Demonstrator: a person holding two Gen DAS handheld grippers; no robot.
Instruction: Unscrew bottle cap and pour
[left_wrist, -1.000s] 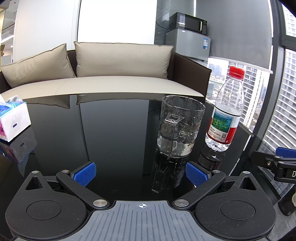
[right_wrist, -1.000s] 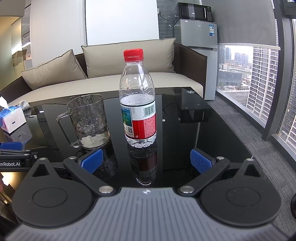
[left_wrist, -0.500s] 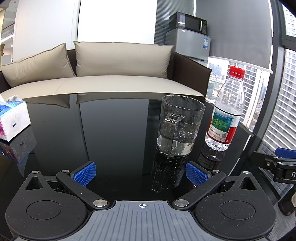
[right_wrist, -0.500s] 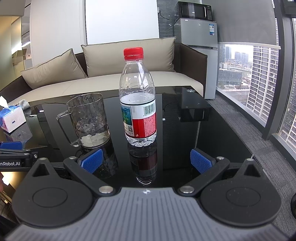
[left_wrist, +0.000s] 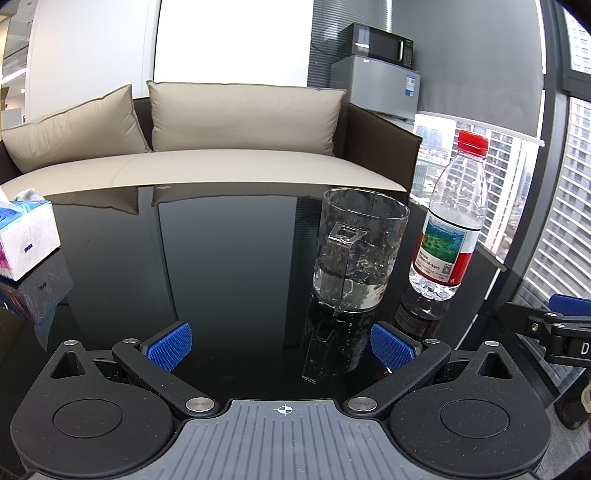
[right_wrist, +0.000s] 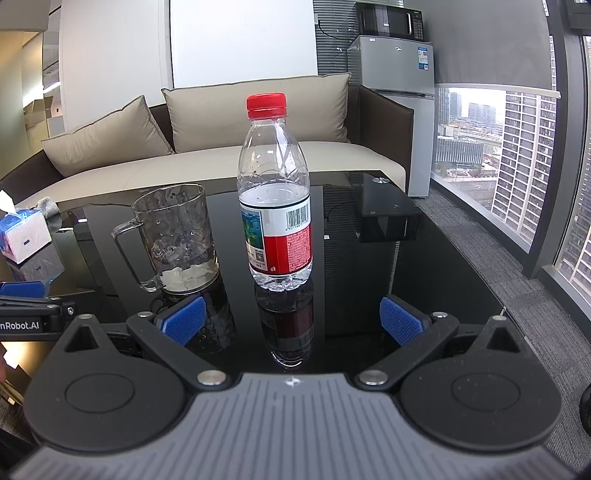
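A clear plastic water bottle (right_wrist: 275, 206) with a red cap (right_wrist: 266, 105) stands upright on the black glass table (right_wrist: 369, 266), straight ahead of my right gripper (right_wrist: 291, 319), which is open and empty. A glass mug (right_wrist: 173, 240) with a little water stands just left of the bottle. In the left wrist view the mug (left_wrist: 360, 254) and the bottle (left_wrist: 448, 229) stand ahead to the right. My left gripper (left_wrist: 280, 345) is open and empty, short of the mug.
A tissue box (left_wrist: 26, 240) sits at the table's left edge and also shows in the right wrist view (right_wrist: 24, 232). A beige sofa (left_wrist: 207, 162) stands behind the table. A fridge with a microwave (right_wrist: 395, 59) and windows are on the right.
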